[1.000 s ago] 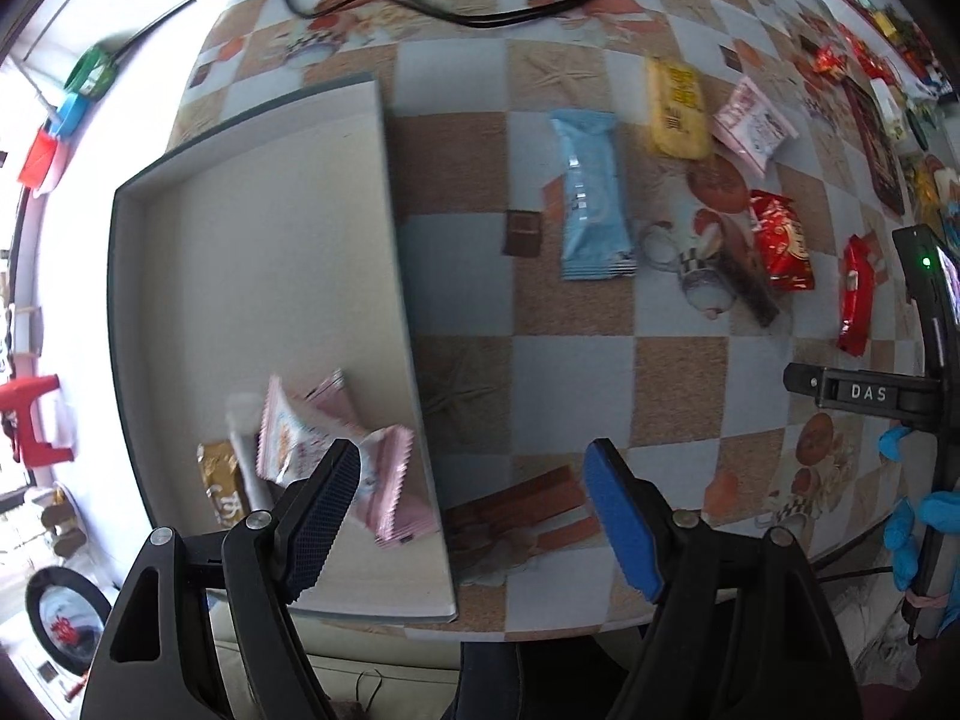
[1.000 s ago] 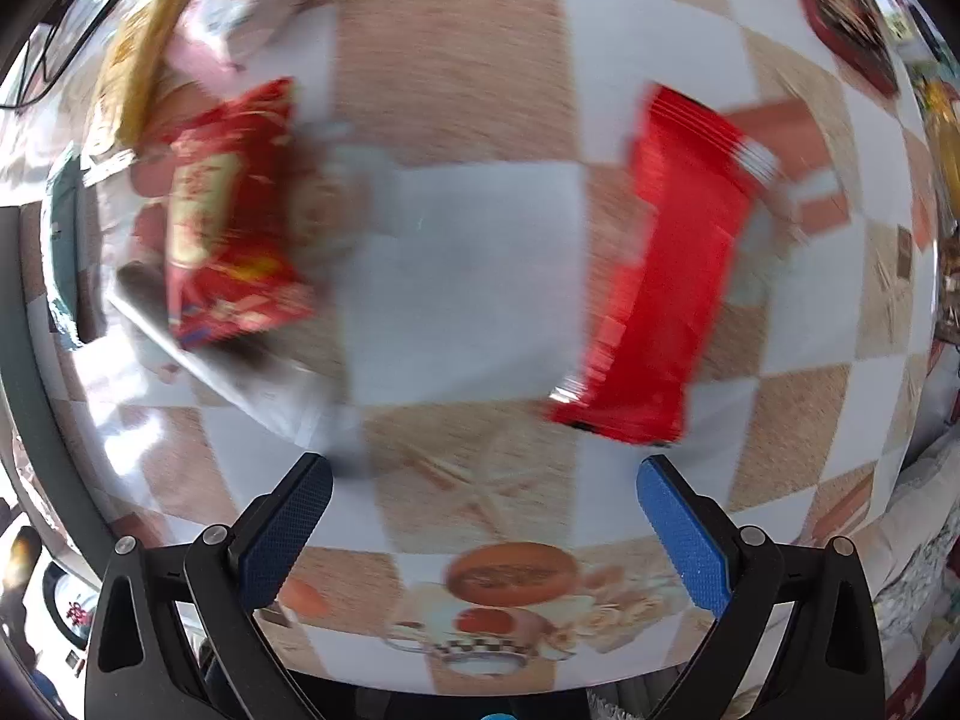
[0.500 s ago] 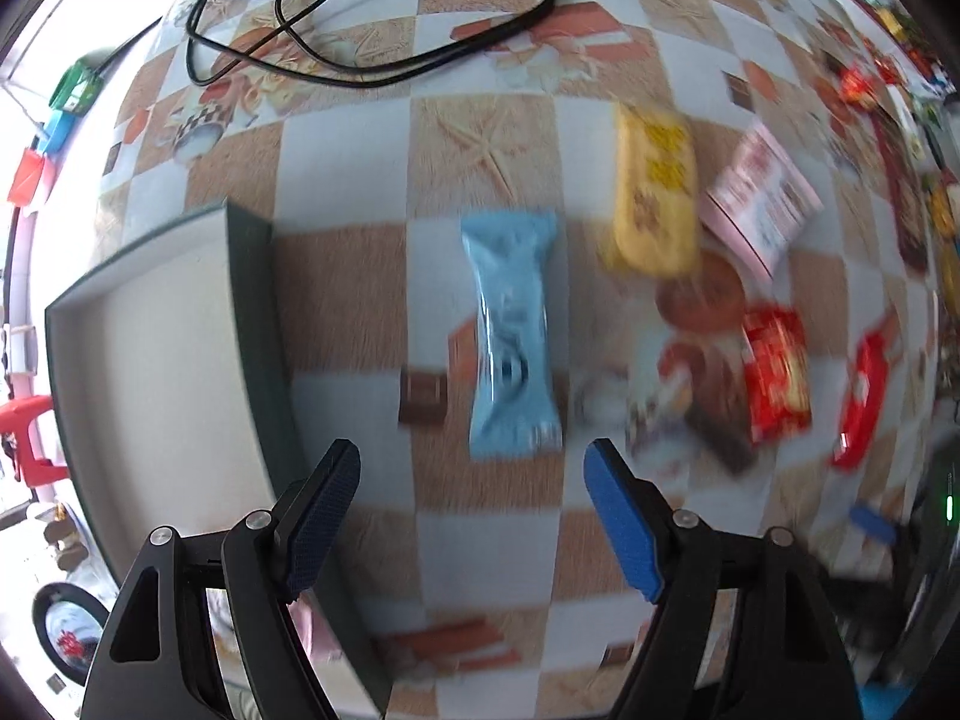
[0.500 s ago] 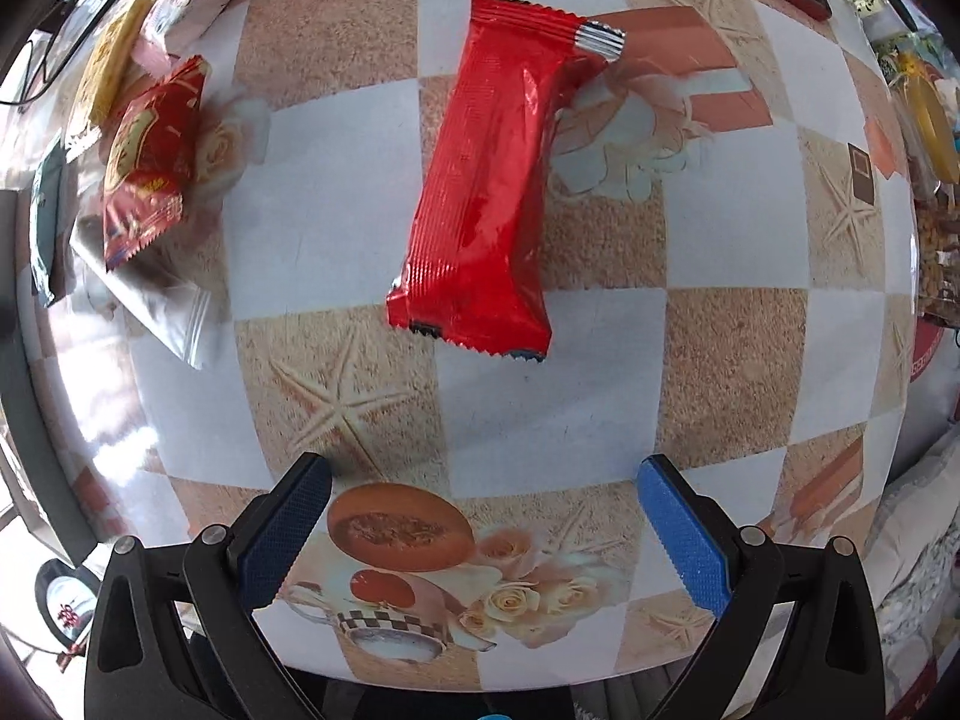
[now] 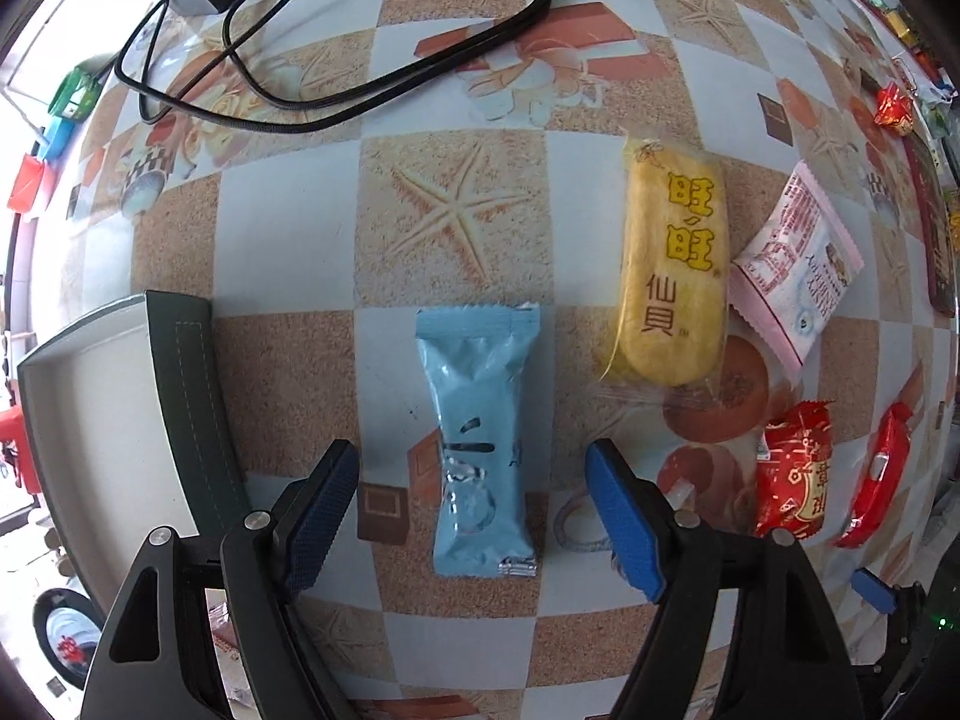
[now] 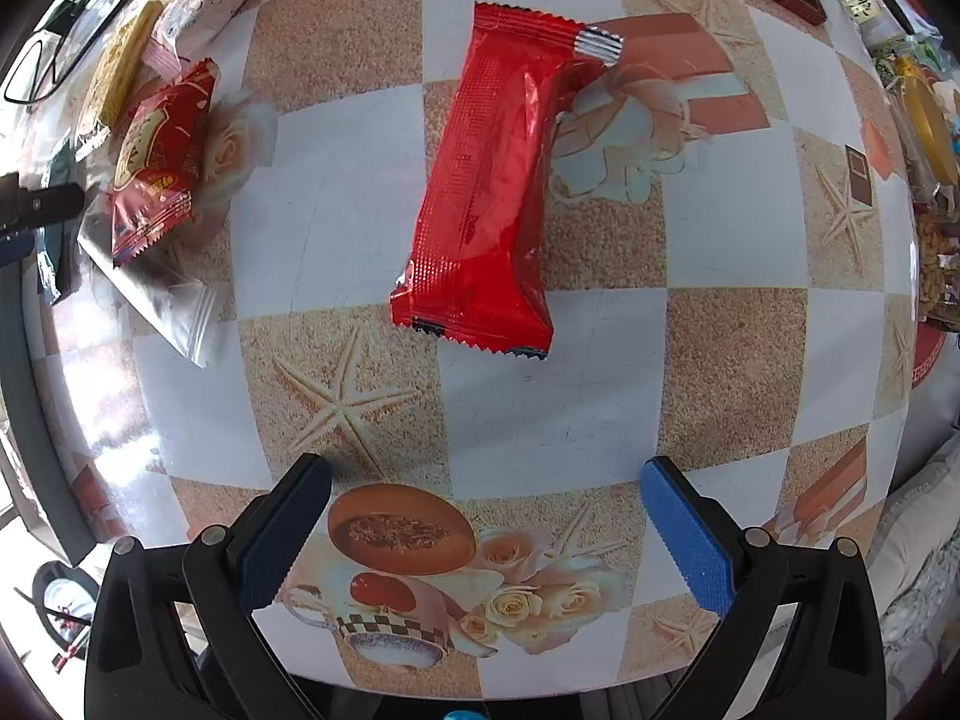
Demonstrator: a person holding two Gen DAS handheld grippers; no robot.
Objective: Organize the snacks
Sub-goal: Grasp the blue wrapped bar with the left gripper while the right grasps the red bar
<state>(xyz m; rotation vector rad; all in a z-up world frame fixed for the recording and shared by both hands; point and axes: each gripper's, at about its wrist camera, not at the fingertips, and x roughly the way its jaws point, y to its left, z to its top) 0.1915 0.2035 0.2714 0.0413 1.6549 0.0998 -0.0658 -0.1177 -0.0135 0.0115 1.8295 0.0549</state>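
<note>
Now my left gripper (image 5: 474, 516) gapes over the light-blue packet (image 5: 477, 450) — untouched; my right gripper (image 6: 483, 531) stands open before the long red packet (image 6: 492, 192).

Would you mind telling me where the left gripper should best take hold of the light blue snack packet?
Probably across the middle of the light blue packet, from straight above. It lies flat and lengthwise between the open left gripper, so its narrow width fits the jaws.
</note>
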